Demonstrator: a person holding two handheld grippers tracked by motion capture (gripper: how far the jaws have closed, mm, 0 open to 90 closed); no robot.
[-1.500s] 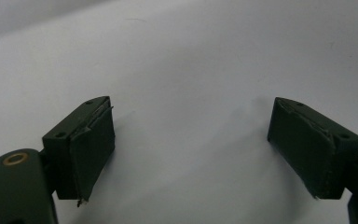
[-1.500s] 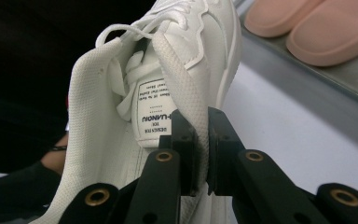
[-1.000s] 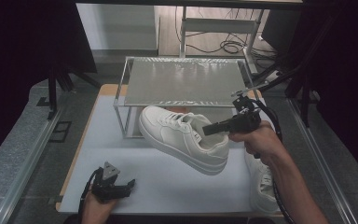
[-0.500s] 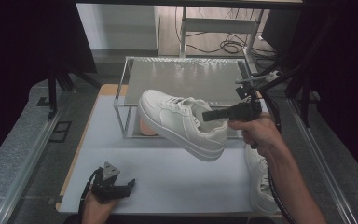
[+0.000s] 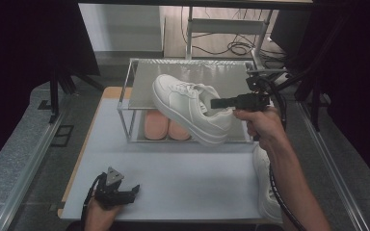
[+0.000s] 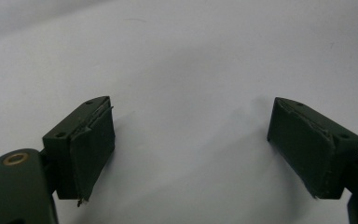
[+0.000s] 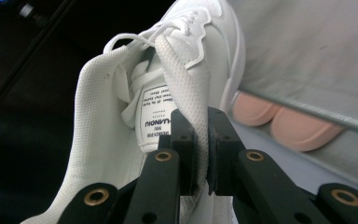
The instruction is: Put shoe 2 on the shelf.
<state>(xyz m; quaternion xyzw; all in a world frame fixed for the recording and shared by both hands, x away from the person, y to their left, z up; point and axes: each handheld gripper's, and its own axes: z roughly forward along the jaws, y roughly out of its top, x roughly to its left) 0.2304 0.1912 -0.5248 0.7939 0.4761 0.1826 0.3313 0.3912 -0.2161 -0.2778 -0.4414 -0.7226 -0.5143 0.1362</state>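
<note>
1. The right gripper [image 7: 200, 149] has its two black jaws clamped on the padded collar edge of a white lace-up leather sneaker [image 5: 188, 108]; in the right gripper view the mesh-lined rim is pinched flat between the pads, with the tongue label just beyond them.
2. The sneaker hangs from that grip in the air, toe pointing up and away from the hand, sole tilted, above the front edge of a low metal-framed shoe rack with a grey top shelf [image 5: 192, 72].
3. Judged from this, the step in hand is carrying the sneaker to the rack's top shelf. The next move calls for lifting the heel clear of the shelf's front rail, levelling the sole, and setting it down before letting go.
4. Under the shelf lie two pink rounded insoles [image 5: 166, 127]; a second white sneaker [image 5: 265, 190] rests at the white table [image 5: 192, 178] edge by the right forearm.
5. The left gripper [image 6: 191, 149] rests near the table's front, jaws spread wide with nothing between them.
</note>
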